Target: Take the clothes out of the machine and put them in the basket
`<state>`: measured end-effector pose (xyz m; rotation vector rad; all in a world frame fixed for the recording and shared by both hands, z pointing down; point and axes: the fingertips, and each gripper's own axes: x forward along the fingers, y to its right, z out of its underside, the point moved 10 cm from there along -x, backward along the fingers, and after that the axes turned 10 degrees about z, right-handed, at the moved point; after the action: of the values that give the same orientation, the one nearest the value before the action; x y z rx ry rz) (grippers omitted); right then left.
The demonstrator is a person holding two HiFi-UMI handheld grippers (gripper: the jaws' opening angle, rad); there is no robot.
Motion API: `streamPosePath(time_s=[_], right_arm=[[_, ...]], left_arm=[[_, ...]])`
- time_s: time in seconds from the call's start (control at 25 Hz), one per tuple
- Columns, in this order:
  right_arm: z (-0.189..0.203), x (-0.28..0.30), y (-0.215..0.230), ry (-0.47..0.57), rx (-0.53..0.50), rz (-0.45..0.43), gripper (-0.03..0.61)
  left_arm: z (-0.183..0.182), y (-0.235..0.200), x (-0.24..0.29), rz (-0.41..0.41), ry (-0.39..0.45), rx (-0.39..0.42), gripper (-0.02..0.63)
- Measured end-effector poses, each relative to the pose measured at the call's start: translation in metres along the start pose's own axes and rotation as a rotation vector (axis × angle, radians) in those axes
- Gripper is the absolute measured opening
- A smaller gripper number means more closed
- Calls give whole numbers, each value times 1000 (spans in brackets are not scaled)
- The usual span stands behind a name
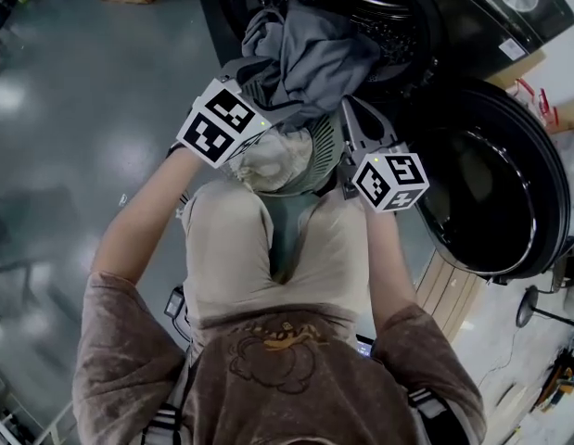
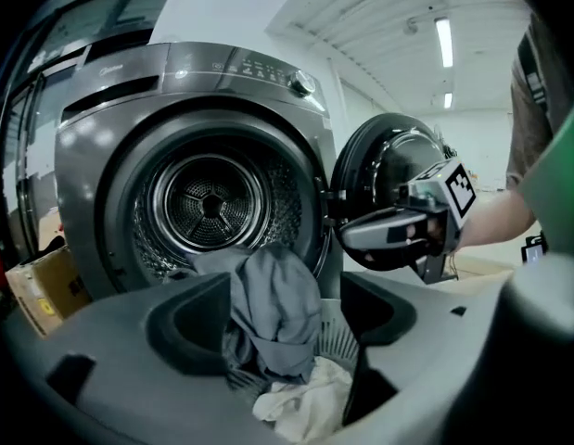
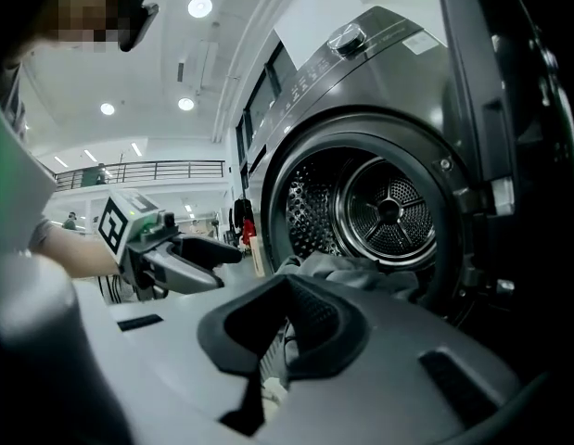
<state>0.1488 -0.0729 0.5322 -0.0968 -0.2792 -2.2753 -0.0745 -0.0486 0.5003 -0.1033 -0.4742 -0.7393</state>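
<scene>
Left gripper: my fingers apart, crumpled grey cloth garment hanging between them above green slatted plastic basket. Right gripper: fingers together.

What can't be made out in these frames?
- Lower drum, any clothes left inside: left gripper view, hidden behind the grey garment; the head view's top edge cuts the drum off.
- Basket bottom: head view, covered by the white cloth.
- Control panel lettering: left gripper view, too small.
</scene>
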Motion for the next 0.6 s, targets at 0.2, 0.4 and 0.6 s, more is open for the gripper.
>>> streamPosePath(time_s=[0.2,0.4,0.6], right_arm=[[0,-8,3,-4,-6,24,-3],[2,-18,3,-13,-12,44,-3],[5,-28,11,-23,-9,80,-3]], left_arm=[[5,-32,48,-27,3,-16,410],[1,-68,100,-71,10,-20,451],[5,-103,147,-103,-80,-39,463]])
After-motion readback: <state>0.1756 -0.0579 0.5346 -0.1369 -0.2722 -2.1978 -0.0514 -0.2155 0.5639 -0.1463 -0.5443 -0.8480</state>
